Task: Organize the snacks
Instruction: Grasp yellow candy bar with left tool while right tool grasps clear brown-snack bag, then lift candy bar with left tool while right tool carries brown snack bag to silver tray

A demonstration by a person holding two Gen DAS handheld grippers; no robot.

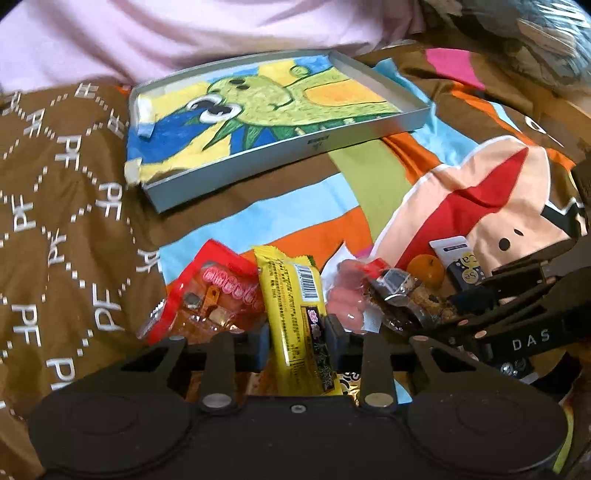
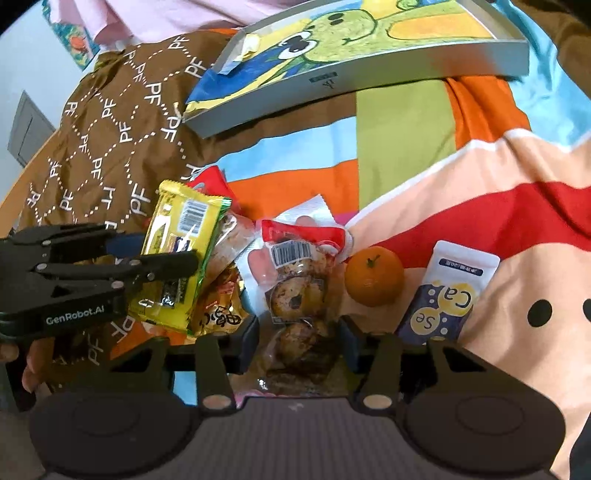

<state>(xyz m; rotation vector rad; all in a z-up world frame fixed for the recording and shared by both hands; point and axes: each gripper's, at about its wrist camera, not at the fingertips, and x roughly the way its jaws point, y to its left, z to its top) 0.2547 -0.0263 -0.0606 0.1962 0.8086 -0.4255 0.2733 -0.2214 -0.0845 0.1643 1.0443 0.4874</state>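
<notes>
Left gripper [image 1: 297, 332] clamps the yellow snack bar [image 1: 295, 314]; right gripper [image 2: 297, 341] stands apart around the cookie pack [image 2: 299, 295]

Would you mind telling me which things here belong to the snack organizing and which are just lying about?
Job: yellow snack bar in left gripper; cookie packet between right gripper fingers; red candy bag; tangerine; Ca/Se sachet; tray.

Lying about: patterned bedspread; pink sheet.

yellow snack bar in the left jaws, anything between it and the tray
Nothing visible does. The yellow snack bar sits in the left gripper, and only bare quilt lies between it and the shallow tray. The red packet lies off to its left.
</notes>
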